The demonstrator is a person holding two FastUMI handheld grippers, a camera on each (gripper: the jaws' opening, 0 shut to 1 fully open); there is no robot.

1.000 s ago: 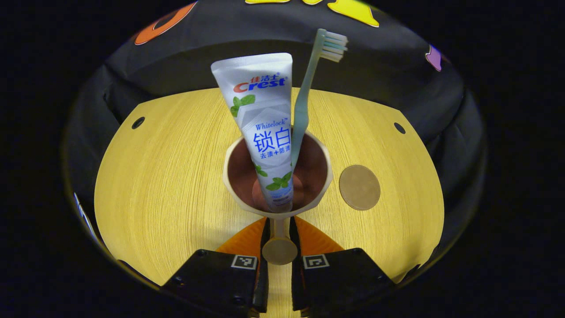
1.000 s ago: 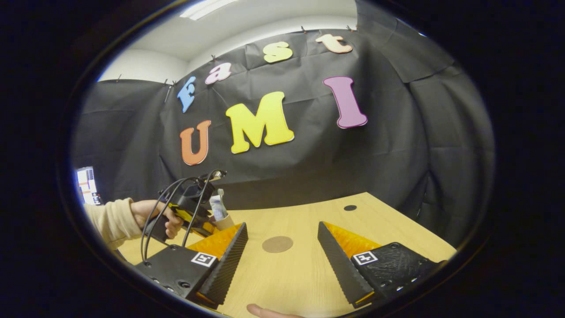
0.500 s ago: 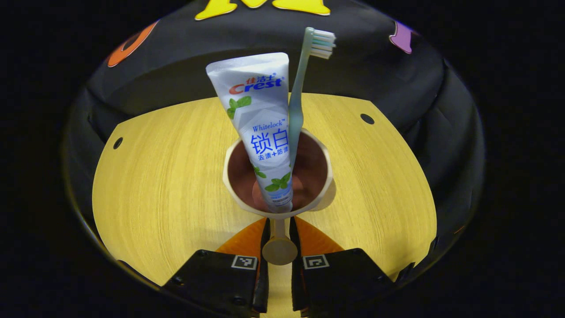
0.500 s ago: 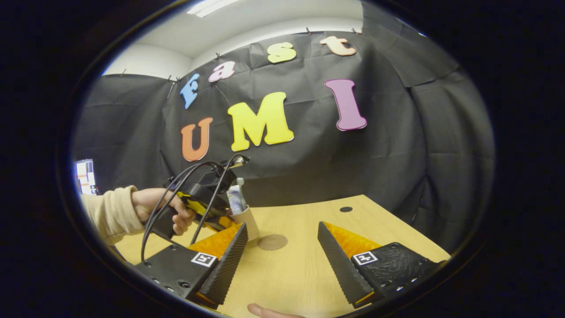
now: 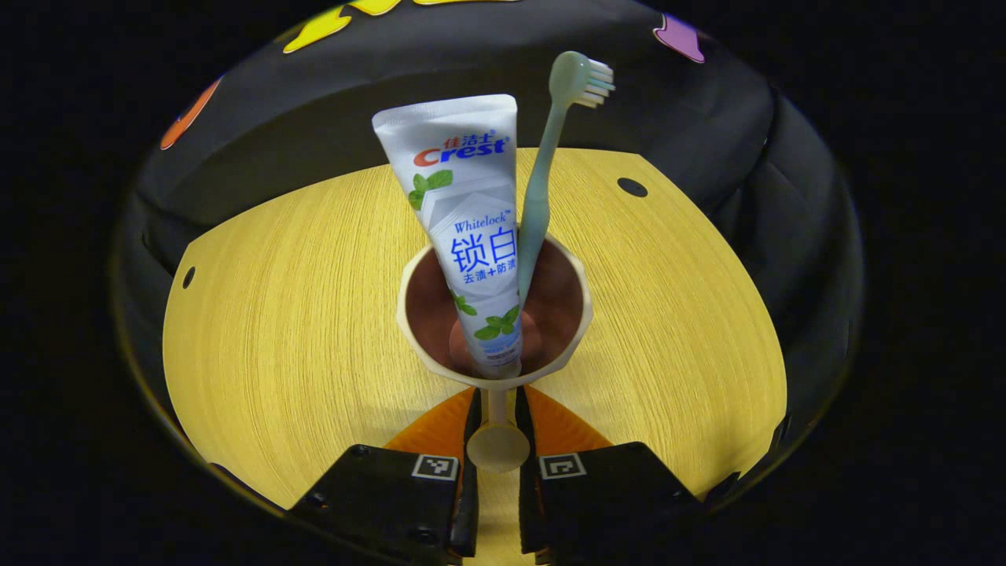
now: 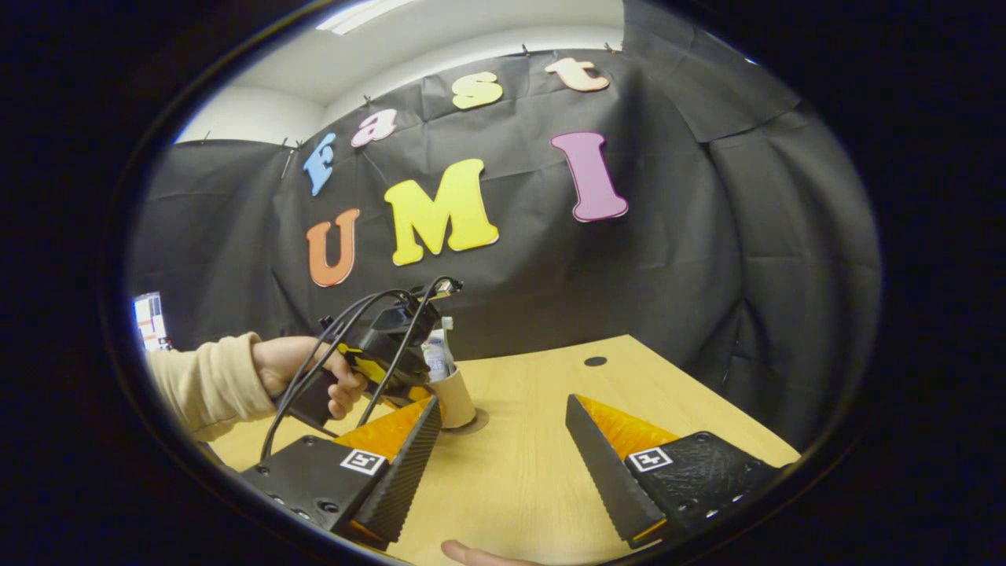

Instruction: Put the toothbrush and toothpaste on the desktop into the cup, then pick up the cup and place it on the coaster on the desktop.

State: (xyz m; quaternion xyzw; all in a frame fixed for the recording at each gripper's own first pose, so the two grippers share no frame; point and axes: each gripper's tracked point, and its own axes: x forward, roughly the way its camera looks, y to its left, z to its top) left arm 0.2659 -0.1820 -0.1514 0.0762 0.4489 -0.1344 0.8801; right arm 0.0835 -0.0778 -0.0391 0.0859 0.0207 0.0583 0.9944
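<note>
The left gripper (image 5: pixel 497 440) has its jaws drawn in tight on the thin handle of the cup (image 5: pixel 493 314), both fingers pressing the handle's stem just behind its round knob. In the right gripper view the cup (image 6: pixel 454 399) stands over the brown coaster (image 6: pixel 471 424), whose edge peeks out under its base; whether the base is fully down on it cannot be told. The toothpaste tube (image 5: pixel 471 228) stands cap-down in the cup, leaning back against the rim, and the pale green toothbrush (image 5: pixel 542 189) stands beside it, head up and tilted to the other side. Both rise well above the rim.

The right gripper (image 6: pixel 503 456) hangs with its jaws spread wide and nothing between them, well apart from the cup, above the wooden desktop (image 6: pixel 534 487). A hand (image 6: pixel 310 377) in a cream sleeve holds the left gripper.

The main risk is in the release. The load is tall and top-heavy, and the grip is on one narrow handle, so any twist as the fingers part could tip the cup or drag it off the coaster. If the cup sits partly off the coaster's edge, it may rock and throw the toothbrush out. Letting go before the base is flat would do the same.
</note>
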